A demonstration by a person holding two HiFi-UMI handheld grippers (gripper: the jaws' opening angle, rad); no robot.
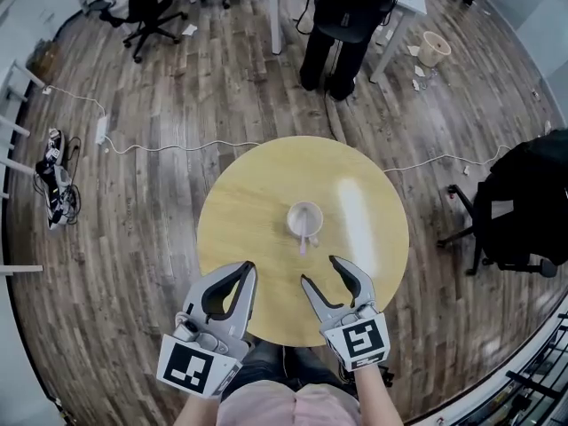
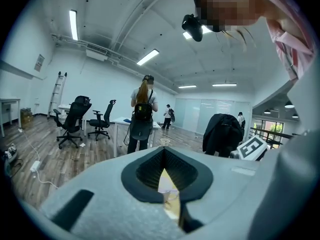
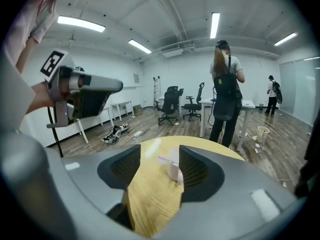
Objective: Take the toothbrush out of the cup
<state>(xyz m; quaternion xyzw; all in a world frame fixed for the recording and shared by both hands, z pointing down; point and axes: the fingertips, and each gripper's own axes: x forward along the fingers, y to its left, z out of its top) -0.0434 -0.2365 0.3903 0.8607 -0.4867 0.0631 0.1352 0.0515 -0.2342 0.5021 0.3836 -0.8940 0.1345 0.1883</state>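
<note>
Firstly, writing: the only markings are the black-and-white square codes on the left cube (image 1: 191, 364) and right cube (image 1: 359, 340). They carry a pattern, not words. A wall notice (image 2: 39, 62) in the left gripper view is too small to read. The cup (image 1: 304, 218) bears no legible print in any view.

Left gripper (image 1: 249, 266): the jaws are closed tip to tip, leaving only the hollow between their ribbed pads. Nothing is held. In its own view (image 2: 163, 151) a strip of table and part of the cup show through that hollow, beyond the tips. It hovers over the near left edge of the table (image 1: 240, 211), clear of the cup.

Right gripper (image 1: 319, 271): the jaws stand wide apart and empty. In its own view (image 3: 160, 151) the cup (image 3: 173, 170) sits framed between them but farther on, touched by neither pad. It hangs over the near part of the table, just short of the cup.

Toothbrush (image 1: 304, 240): it stands in the cup, leaning, with one end (image 3: 164, 159) projecting over the rim on the side nearer the grippers. The cup stands upright near the table's centre.

A person (image 1: 342, 25) with a backpack stands beyond the table, facing a desk.
</note>
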